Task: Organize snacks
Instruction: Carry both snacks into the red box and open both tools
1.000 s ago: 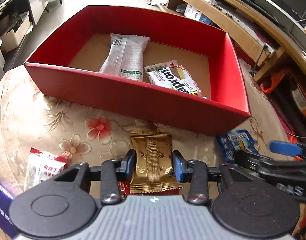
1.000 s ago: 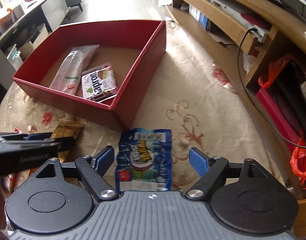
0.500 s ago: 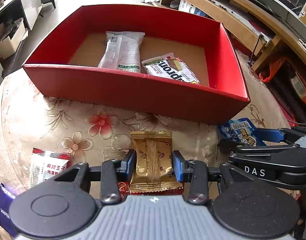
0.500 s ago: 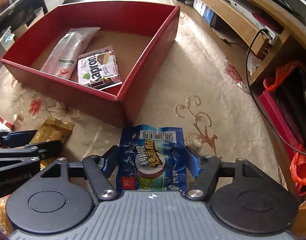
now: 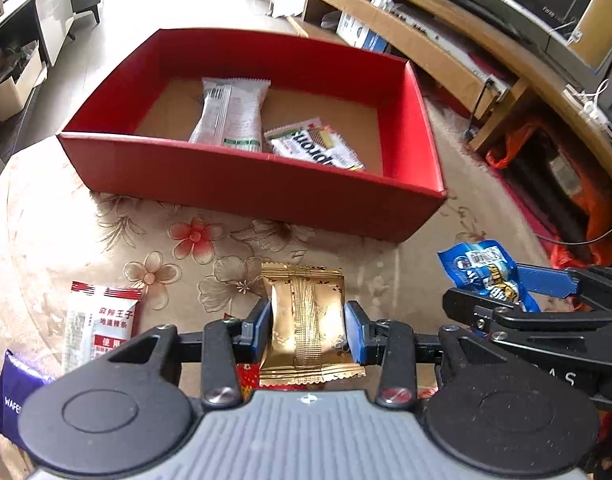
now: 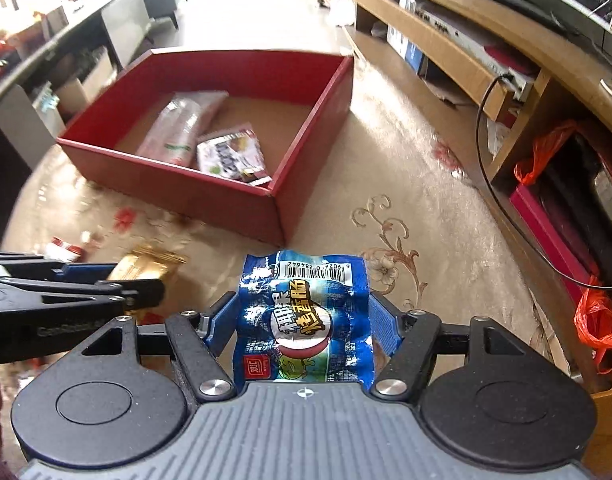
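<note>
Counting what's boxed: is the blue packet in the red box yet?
Out. The blue packet is clamped in the right gripper, short of the red box.

The box (image 5: 246, 184) is red outside with a plain brown floor. The tabletop (image 5: 210, 240) cloth is beige, patterned with red and tan flowers. One snack packet (image 5: 306, 316) is shiny gold; another packet (image 6: 304, 320) is blue with yellow and white lettering. Blue pads (image 5: 355, 338) line black jaws.

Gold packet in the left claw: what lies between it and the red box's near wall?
Only bare floral tablecloth. The left wrist view shows nothing lying between the gold packet in the left claw and the red box.
</note>
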`<state>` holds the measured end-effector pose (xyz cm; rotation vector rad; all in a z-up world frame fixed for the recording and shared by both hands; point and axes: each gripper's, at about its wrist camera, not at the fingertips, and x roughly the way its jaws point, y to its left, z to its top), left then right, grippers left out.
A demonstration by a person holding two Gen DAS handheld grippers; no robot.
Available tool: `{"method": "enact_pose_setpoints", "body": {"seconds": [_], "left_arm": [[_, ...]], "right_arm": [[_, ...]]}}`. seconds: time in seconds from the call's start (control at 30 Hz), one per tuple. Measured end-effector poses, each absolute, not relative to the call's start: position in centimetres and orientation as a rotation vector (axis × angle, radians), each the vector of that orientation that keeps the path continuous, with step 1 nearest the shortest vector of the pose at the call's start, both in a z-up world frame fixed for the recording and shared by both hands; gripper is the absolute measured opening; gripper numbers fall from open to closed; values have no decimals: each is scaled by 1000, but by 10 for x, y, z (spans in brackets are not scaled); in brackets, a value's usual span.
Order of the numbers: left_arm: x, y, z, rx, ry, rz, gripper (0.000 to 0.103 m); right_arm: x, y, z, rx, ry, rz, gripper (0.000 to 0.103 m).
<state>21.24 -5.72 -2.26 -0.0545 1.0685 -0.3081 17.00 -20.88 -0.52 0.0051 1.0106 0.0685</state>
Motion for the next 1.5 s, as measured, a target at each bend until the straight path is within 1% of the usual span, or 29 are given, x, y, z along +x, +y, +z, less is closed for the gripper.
{"method": "enact_pose_setpoints", "body": {"seconds": [0.2, 0.33, 0.67, 0.8, 0.87, 0.93, 1.07, 1.5], "left_arm": [[205, -45, -9, -102, 1046, -309, 34], [203, -37, -9, -105, 1054, -300, 34], [210, -30, -38, -72, 1136, -254, 36], [215, -32, -46, -73, 1149, -245, 40], [217, -30, -47, -97, 1158, -238, 41], [216, -28, -47, -108, 1157, -233, 38], [212, -25, -40, -106, 1136, -225, 35], [208, -17, 12, -139, 1000, -262, 35]], "right_arm": [[163, -199, 11, 26, 962, 94, 74], [165, -191, 10, 12, 970, 109, 75], [170, -175, -8, -37, 1037, 132, 75], [172, -173, -10, -45, 1046, 139, 75], [173, -175, -10, -45, 1050, 137, 75], [173, -177, -10, -44, 1048, 133, 75], [174, -180, -6, -36, 1036, 127, 75], [178, -175, 28, 1, 922, 155, 75]]}}
